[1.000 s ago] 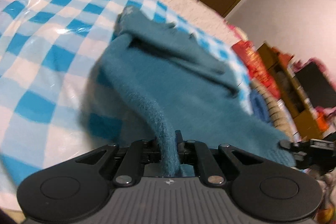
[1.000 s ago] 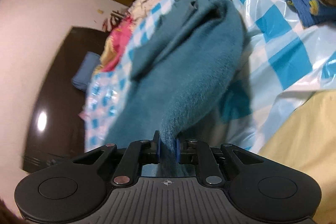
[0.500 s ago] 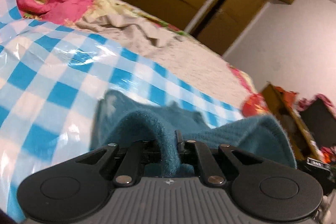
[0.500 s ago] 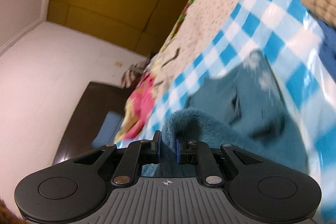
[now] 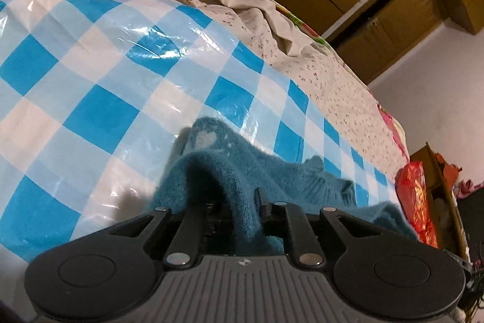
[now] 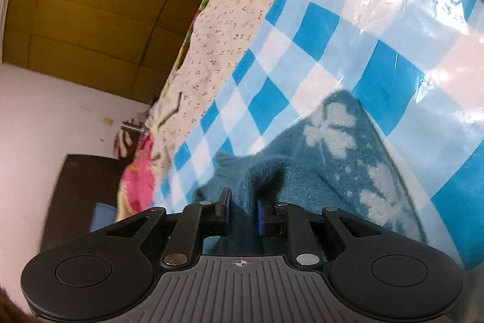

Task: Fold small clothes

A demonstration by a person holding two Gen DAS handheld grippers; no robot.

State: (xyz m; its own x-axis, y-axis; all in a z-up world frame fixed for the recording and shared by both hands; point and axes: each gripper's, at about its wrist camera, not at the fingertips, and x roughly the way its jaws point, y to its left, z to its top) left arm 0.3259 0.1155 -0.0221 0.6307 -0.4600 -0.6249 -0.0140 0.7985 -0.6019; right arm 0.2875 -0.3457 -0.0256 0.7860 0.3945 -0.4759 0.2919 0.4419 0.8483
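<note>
- On the bed, seen from the left wrist: the teal sweater (image 5: 242, 168) lies on the checked plastic sheet (image 5: 90, 80), bunched straight ahead of the left hand-held gripper (image 5: 239, 202). Its jaws are easing apart with a fold between them; the near finger is buried in knit.
- From the right wrist: the right hand-held gripper (image 6: 242, 208) is likewise opening around a fold of sweater (image 6: 332, 159). Whether the pads (image 6: 259, 217) press on it is hard to tell. The sweater's near edge is hidden.
</note>
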